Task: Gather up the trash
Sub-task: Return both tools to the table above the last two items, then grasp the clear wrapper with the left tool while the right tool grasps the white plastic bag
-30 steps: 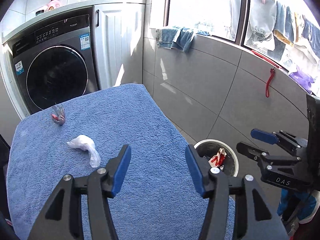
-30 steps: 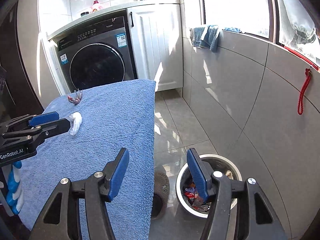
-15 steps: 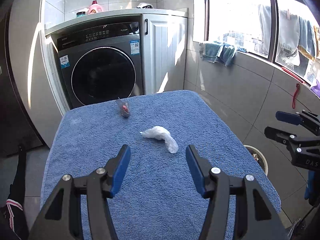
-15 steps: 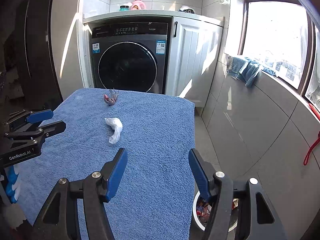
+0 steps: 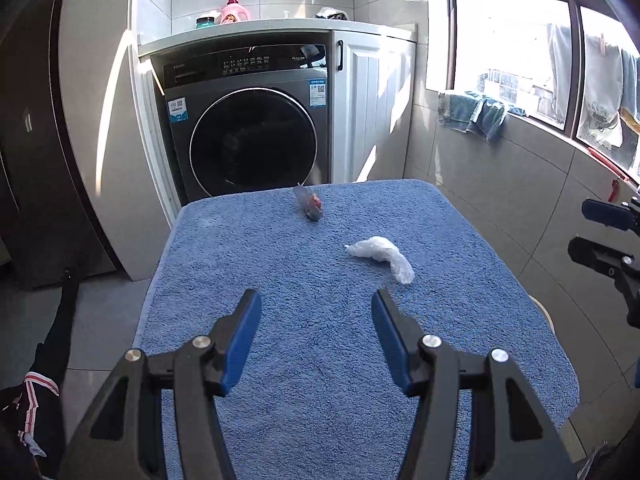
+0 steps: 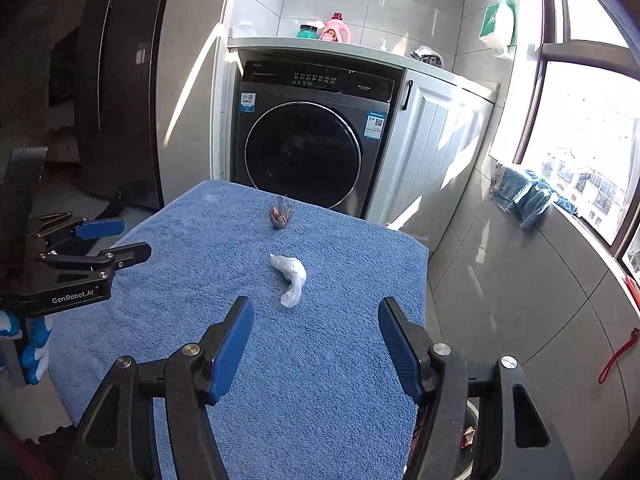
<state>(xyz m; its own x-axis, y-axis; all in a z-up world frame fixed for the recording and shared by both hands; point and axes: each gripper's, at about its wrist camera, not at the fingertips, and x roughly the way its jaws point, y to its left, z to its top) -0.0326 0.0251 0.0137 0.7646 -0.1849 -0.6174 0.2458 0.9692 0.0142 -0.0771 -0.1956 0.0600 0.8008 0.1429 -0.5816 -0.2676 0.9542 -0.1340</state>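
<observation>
Both grippers are hovering over the near end of a table draped w/ a blue terry towel (image 5: 320, 380). The left gripper (image 5: 316, 312) is sitting w/ fingers spread wide, nothing btwn them. The right gripper (image 6: 316, 320) is likewise gaping wide and empty; from the left wrist view it is poking in at the far right edge (image 5: 608, 232), off the table's right side.

Two bits of trash are lying on the towel. A crumpled white plastic wrapper (image 5: 380, 254) is resting right of centre, ahead of the left gripper's right finger and apart from it; in the right wrist view it (image 6: 290, 276) is lying just ahead of the open fingers, slightly left of centre. A small greyish wrapper w/ a red patch (image 5: 311, 204) is sitting near the far edge of the towel, well apart from the white one.

Room: laundry area. A dark grey front-load washing machine (image 5: 248, 132) is standing beyond the table's far end, under a white countertop (image 5: 280, 26) that is carrying a pink detergent bottle (image 5: 234, 10) and a teal-lidded jar (image 5: 206, 21). A white cabinet door (image 5: 376, 112) is flanking the washer on the right. Grey tile wall is running along the right side below a big window (image 5: 512, 56), w/ blue cloths (image 5: 476, 114) draped over the sill and a red cord (image 6: 618, 354) hanging on the wall. Sun is streaking across the left wall. A round trash bin (image 6: 470, 428) is peeking out low on the floor, right of the table, mostly hidden behind the right gripper.
</observation>
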